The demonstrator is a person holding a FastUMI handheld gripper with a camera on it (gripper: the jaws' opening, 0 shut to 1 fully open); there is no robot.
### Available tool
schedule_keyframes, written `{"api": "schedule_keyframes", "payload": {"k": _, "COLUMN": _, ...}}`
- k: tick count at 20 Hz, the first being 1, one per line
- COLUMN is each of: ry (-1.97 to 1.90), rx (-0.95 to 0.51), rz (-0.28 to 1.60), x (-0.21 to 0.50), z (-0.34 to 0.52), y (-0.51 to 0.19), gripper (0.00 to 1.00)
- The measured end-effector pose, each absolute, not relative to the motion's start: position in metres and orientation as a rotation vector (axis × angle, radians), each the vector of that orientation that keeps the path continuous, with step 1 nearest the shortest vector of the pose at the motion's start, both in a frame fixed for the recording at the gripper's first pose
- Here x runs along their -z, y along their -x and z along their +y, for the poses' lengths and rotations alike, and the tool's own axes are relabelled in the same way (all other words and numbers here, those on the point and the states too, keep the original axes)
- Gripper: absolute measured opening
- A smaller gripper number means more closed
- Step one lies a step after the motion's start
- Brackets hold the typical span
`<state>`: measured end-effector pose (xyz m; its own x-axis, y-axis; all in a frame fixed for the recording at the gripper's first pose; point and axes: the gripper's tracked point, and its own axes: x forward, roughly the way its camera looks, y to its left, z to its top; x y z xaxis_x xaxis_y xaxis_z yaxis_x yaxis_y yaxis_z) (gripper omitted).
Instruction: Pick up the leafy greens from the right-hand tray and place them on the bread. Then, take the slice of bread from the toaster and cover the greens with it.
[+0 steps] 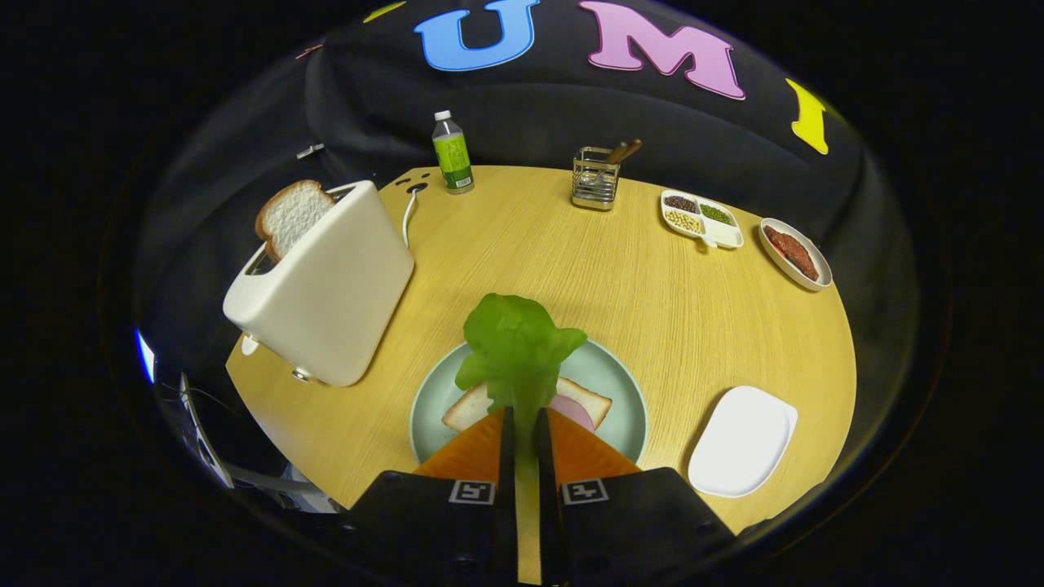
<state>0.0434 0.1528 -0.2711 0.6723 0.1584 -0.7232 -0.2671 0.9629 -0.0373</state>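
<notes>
At left, a slice of white bread (290, 214) waits in the cream toaster (326, 285), its step untouched. Centre, my gripper (523, 424) pinches the green lettuce leaf (518, 346) above bread (466, 408) on the pale green plate (624, 408); right, the white tray (742, 440) sits emptied

The leafy greens (519, 346), pinched in the gripper (522, 424), hide much of the bread (469, 408) on the plate (624, 408), and the toaster (326, 297) swallows its slice's (292, 214) lower half.
</notes>
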Motion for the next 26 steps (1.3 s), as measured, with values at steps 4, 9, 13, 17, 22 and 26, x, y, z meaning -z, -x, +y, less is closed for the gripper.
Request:
{"api": "schedule_keyframes", "payload": {"k": 4, "ry": 0.151, "rx": -0.23, "rz": 0.818, "x": 0.279, "z": 0.157, "y": -0.043, "gripper": 0.33}}
{"api": "schedule_keyframes", "payload": {"k": 9, "ry": 0.16, "rx": -0.232, "rz": 0.806, "x": 0.279, "z": 0.159, "y": -0.042, "gripper": 0.75}}
{"api": "schedule_keyframes", "payload": {"k": 13, "ry": 0.134, "rx": -0.222, "rz": 0.754, "x": 0.261, "z": 0.158, "y": -0.045, "gripper": 1.0}}
{"api": "schedule_keyframes", "payload": {"k": 17, "ry": 0.129, "rx": -0.224, "rz": 0.686, "x": 0.227, "z": 0.164, "y": -0.049, "gripper": 1.0}}
{"api": "schedule_keyframes", "payload": {"k": 22, "ry": 0.159, "rx": -0.308, "rz": 0.565, "x": 0.171, "z": 0.204, "y": -0.053, "gripper": 0.99}}
{"api": "schedule_keyframes", "payload": {"k": 26, "ry": 0.184, "rx": -0.407, "rz": 0.478, "x": 0.133, "z": 0.254, "y": -0.052, "gripper": 0.99}}
